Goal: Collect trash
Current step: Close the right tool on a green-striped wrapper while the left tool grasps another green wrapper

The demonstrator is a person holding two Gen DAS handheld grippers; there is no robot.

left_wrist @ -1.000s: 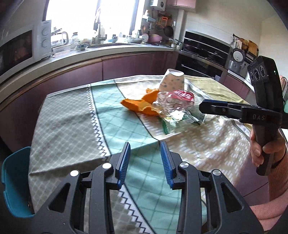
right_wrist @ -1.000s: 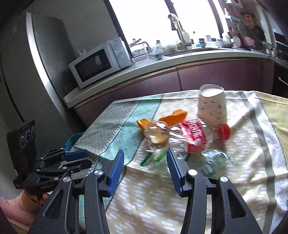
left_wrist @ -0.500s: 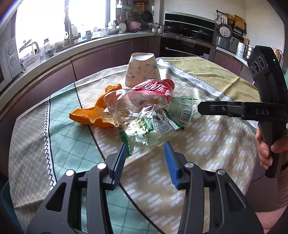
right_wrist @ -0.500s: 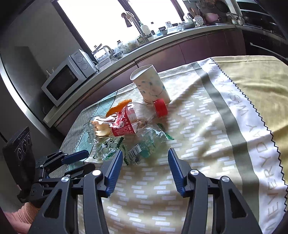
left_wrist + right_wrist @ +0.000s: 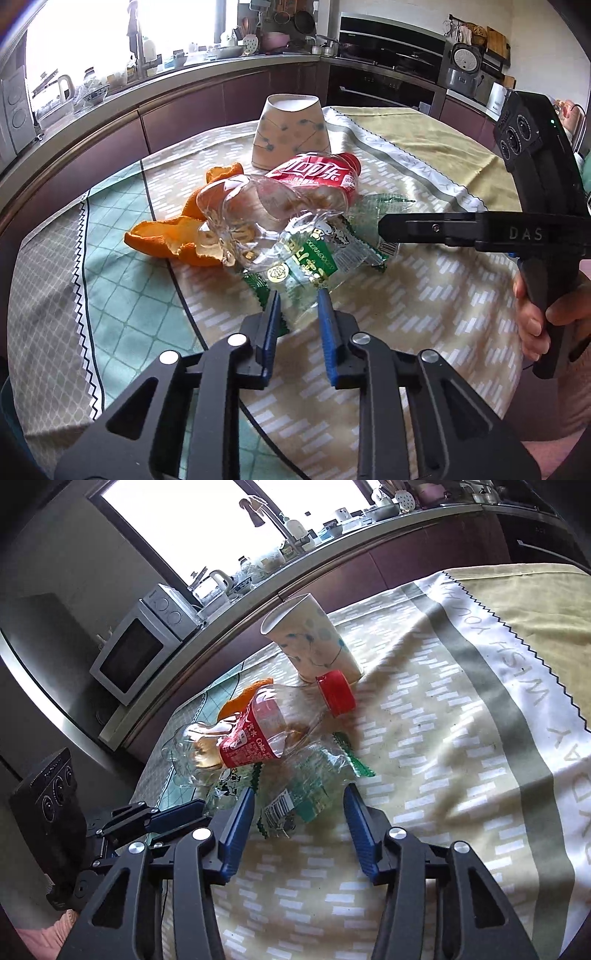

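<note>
Left gripper (image 5: 298, 300) closing, green wrapper (image 5: 314, 258) edge between unpressed jaws; right gripper (image 5: 298, 800) likewise closing, ungripped; bottle cap (image 5: 335, 693) plain only from right wrist

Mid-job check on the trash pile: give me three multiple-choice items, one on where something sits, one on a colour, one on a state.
1. Where is the paper cup relative to the crushed bottle?
A. behind it, farther from the grippers
B. in front of it, nearest the grippers
C. off the tablecloth

2. What colour is the bottle's cap?
A. blue
B. red
C. white

3. How does the paper cup stand?
A. on its side
B. mouth up
C. upside down, mouth on the cloth

Answers:
1 A, the cup stands beyond the bottle in both views.
2 B, the cap is red in the right wrist view.
3 C, its narrow closed base faces up.
</note>
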